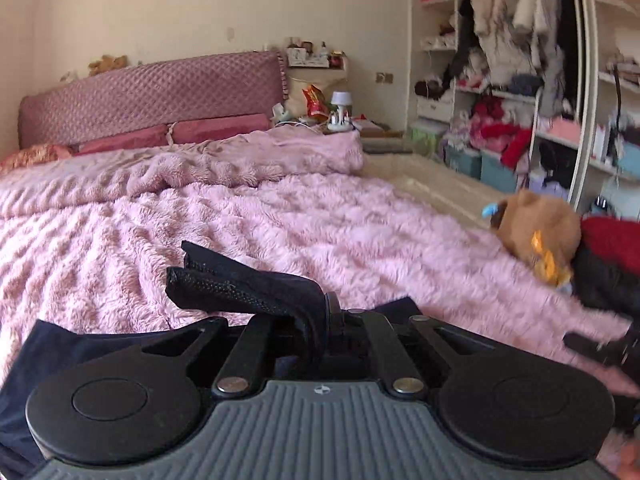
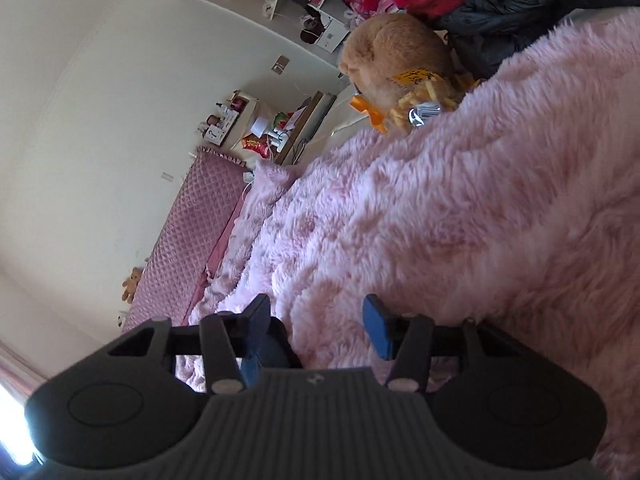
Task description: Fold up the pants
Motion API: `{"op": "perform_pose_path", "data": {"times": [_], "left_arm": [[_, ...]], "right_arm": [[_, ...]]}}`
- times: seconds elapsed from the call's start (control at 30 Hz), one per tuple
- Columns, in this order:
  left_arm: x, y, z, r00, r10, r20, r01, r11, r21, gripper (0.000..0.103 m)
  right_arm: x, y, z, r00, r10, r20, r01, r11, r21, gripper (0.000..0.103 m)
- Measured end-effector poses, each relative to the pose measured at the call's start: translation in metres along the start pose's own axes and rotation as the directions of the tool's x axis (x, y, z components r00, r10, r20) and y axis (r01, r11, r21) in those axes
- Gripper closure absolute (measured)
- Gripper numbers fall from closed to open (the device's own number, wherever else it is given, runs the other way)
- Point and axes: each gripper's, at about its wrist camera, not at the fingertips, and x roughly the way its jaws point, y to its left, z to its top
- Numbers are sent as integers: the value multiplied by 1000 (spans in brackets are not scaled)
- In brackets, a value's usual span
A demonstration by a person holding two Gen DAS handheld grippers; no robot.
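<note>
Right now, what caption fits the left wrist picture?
Left gripper shut on dark pants over fluffy pink blanket.

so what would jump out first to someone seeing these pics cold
The shaggy pink blanket covering the whole bed fills both views. Next comes the brown plush toy lying at the bed's edge beside a heap of red and black clothes, with the crammed open wardrobe behind. Close to the camera, the left gripper is shut on a fold of the dark pants, while the right gripper stands open over bare blanket.
</note>
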Motion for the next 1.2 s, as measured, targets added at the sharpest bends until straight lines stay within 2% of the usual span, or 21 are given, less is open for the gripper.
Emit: {"op": "perform_pose_path", "data": {"times": [0.07,0.13,0.23,0.3,0.43,0.47,0.53,0.6,0.63,0.73,0.77,0.8,0.83,0.9,0.93,0.97,1.0,1.03,1.07,1.13,1.2], "left_arm": [[2,-35,-14,997,72,-6,-70,984,167,98],[9,-56,-27,994,102,-34,-90,961,260,98],[20,-69,-43,990,117,-85,-86,950,301,98],[23,-78,-51,987,145,-74,-112,934,339,98],[29,-105,-66,977,213,17,-192,839,509,95],[30,-113,-69,972,229,46,-216,807,550,95],[29,-123,-72,968,235,92,-242,766,596,94],[25,-128,-71,977,192,93,-208,765,610,90],[24,-130,-70,984,164,73,-174,771,613,87],[23,-132,-68,992,127,14,-110,799,591,85],[20,-129,-66,994,111,-4,-88,815,573,81],[15,-123,-63,996,83,-27,-56,843,535,80],[5,-112,-59,998,29,-56,1,885,466,75],[-14,-87,-54,993,-69,-94,93,953,289,70],[-28,-70,-53,984,-141,-110,158,973,168,67],[-40,-55,-53,974,-200,-107,207,976,67,64],[-58,-34,-54,962,-260,-80,255,965,-61,61],[-69,-21,-57,957,-286,-55,276,951,-140,57],[-82,-1,-61,955,-297,-20,284,928,-240,54],[-99,34,-69,963,-270,14,254,883,-394,53],[-107,61,-79,975,-220,30,207,853,-479,53]], "right_arm": [[-1,-4,4,1000,14,-2,-14,999,33,53],[1,-4,6,1000,18,-9,-18,999,46,53],[2,-4,8,999,29,-27,-28,999,39,52],[8,2,6,997,43,-58,-42,999,21,50],[18,8,0,991,62,-119,-63,998,-12,44],[20,10,-1,989,63,-136,-67,997,-25,41],[24,12,-1,983,73,-169,-82,996,-42,38],[30,12,0,975,96,-199,-106,994,-37,36],[33,11,1,969,116,-217,-125,992,-24,34],[44,1,2,947,171,-271,-163,985,49,32],[45,-1,2,948,175,-267,-163,984,66,33],[45,-4,2,948,183,-262,-167,982,83,33],[46,-8,2,946,196,-260,-174,979,108,33],[45,-11,3,938,235,-256,-197,967,164,32],[45,-13,3,933,257,-252,-212,958,193,32],[45,-14,3,928,275,-252,-224,951,214,32],[45,-16,3,918,302,-258,-241,939,244,32],[46,-17,3,907,325,-270,-252,929,270,32],[47,-17,2,885,361,-294,-270,912,308,32],[50,-16,-1,833,444,-330,-313,870,381,32],[51,-13,-7,796,493,-351,-328,839,435,31]]}}
